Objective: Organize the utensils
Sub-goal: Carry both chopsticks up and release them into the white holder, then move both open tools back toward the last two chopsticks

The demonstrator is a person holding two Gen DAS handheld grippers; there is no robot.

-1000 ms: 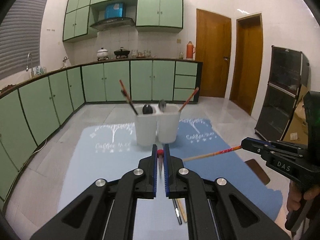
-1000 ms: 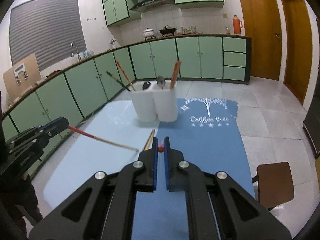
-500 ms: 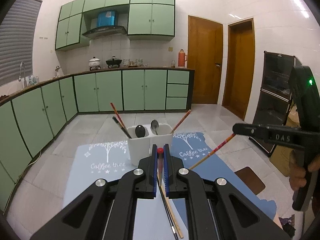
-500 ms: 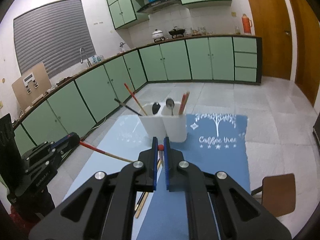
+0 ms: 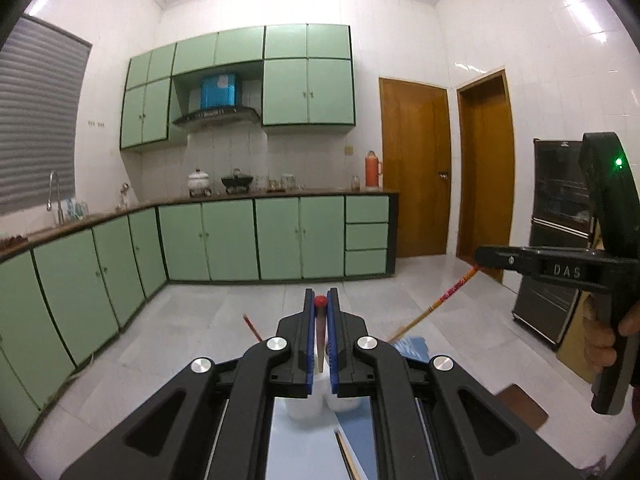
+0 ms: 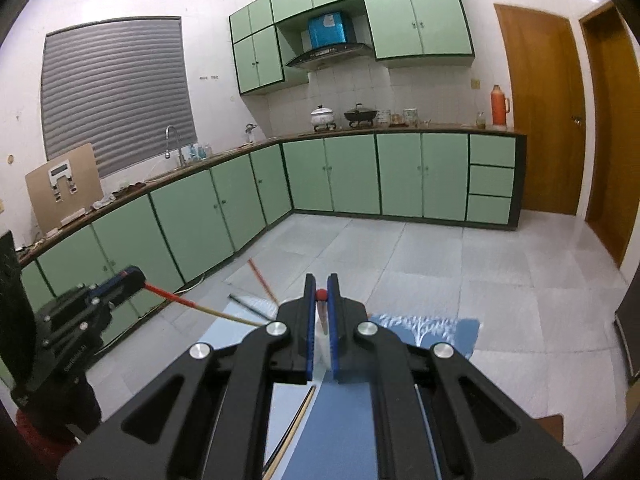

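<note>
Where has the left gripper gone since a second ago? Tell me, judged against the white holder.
Yes: the left gripper has risen. The white holder now sits low between its jaws, almost hidden.

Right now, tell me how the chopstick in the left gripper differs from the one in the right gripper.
The left chopstick sits in the left gripper, and the right chopstick in the right gripper. The left chopstick's upper part looks plain red, while the right chopstick's red carries yellow marks. Shared: each is pinched at its red end by shut fingers, with its tan tip slanting down.
</note>
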